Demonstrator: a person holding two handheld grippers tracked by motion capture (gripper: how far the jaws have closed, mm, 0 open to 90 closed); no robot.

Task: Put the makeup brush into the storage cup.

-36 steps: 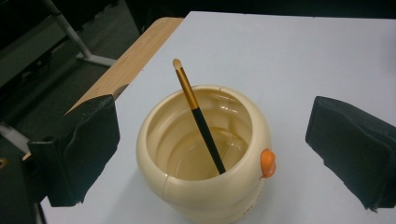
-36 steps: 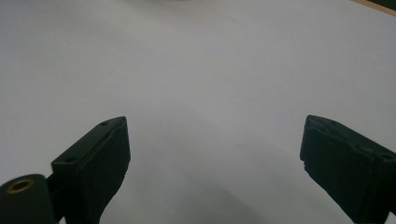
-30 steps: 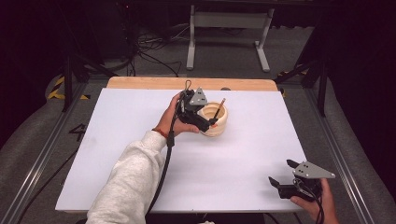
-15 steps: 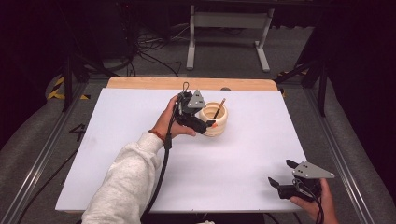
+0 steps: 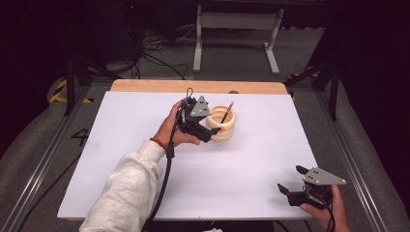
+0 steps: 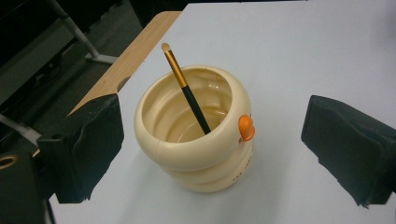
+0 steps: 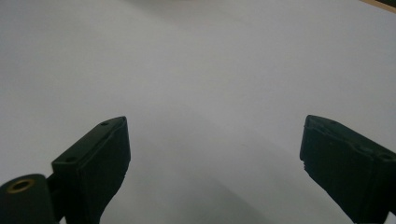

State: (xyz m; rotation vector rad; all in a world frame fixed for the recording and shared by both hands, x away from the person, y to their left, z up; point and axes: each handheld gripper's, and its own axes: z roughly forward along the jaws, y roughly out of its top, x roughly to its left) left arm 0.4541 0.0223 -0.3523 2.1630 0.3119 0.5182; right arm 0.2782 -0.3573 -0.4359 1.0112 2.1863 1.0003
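A cream ribbed cup [image 5: 224, 124] with an orange knob [image 6: 246, 128] stands upright on the white table [image 5: 145, 111], right of centre toward the back. A black-and-gold brush [image 6: 187, 88] leans inside it, tip up. My left gripper [image 5: 209, 126] is at the cup's left side, open. In the left gripper view the cup [image 6: 196, 144] sits between the wide-apart jaws of the left gripper [image 6: 212, 135] without touching them. My right gripper [image 5: 290, 179] is low over the table's near right corner, open and holding nothing. The right gripper [image 7: 212, 140] faces bare white tabletop.
A wooden strip [image 5: 193, 87] runs along the table's far edge. Behind it stand a grey metal stand [image 5: 232, 29] and cables on the floor. Metal rails [image 5: 43, 159] flank both sides of the table.
My left gripper has drifted slightly left and toward the person, beside the cup. The brush stays in the cup. The right gripper has barely moved.
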